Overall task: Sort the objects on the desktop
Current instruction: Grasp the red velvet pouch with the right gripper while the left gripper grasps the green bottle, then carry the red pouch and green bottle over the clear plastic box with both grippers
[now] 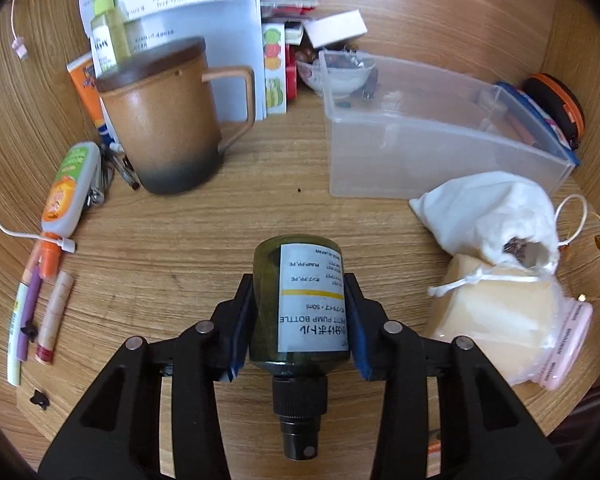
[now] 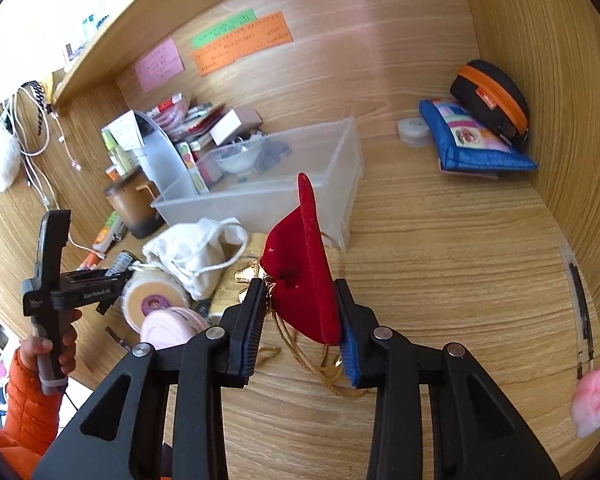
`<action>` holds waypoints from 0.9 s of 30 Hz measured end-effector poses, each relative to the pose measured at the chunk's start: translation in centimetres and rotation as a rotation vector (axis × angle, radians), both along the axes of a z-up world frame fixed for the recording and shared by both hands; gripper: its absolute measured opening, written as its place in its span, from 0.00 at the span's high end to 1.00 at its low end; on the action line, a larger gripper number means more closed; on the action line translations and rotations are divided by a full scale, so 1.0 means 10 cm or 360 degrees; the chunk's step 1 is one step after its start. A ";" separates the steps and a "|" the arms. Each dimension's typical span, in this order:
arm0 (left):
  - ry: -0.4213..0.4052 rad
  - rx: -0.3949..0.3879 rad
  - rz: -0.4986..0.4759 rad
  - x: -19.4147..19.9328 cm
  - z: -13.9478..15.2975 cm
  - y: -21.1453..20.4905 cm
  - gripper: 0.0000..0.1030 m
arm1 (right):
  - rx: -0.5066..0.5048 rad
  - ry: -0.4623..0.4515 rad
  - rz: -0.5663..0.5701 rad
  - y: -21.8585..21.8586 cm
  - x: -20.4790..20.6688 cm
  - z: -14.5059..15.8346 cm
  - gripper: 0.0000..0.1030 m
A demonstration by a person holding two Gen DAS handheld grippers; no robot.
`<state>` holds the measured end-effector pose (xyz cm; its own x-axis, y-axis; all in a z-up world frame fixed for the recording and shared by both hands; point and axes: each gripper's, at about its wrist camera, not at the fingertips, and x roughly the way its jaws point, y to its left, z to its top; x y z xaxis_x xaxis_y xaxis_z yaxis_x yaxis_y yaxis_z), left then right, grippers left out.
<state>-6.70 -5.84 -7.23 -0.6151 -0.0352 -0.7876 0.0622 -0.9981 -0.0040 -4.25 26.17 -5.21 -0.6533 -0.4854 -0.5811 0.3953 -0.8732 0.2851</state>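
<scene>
Left tongs (image 1: 300,312) clamping green pump bottle (image 1: 300,300), right tongs (image 2: 302,316) pinching red pouch (image 2: 304,276)

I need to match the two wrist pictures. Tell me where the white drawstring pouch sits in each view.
Left wrist view: the white drawstring pouch lies at right of centre, in front of the clear plastic bin, resting on a bagged beige item.
Right wrist view: the pouch lies at left of centre, in front of the bin's near corner.
Shared landmark: the clear plastic bin.
</scene>
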 end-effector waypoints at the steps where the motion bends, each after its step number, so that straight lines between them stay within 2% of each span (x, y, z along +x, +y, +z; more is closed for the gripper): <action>1: 0.0008 0.0003 -0.0003 0.01 0.03 0.00 0.60 | -0.0016 0.0013 0.0002 0.00 0.01 0.03 0.70; 7: 0.0038 0.0087 -0.0040 0.07 0.15 0.00 0.60 | -0.0051 0.0052 0.0019 0.01 0.02 0.15 0.70; 13: 0.0061 0.0078 -0.0086 0.14 0.25 0.08 0.60 | -0.0074 0.0115 0.0042 -0.01 0.04 0.31 0.70; 27: 0.0231 -0.0003 -0.0249 0.24 0.92 0.28 0.60 | -0.0101 0.0192 0.0109 -0.15 -0.08 0.60 0.70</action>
<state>-4.31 -3.05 2.00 -0.7200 0.0683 -0.6906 -0.0948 -0.9955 0.0004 -5.06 24.70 0.79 -0.6805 -0.5647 -0.4668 0.4883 -0.8246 0.2856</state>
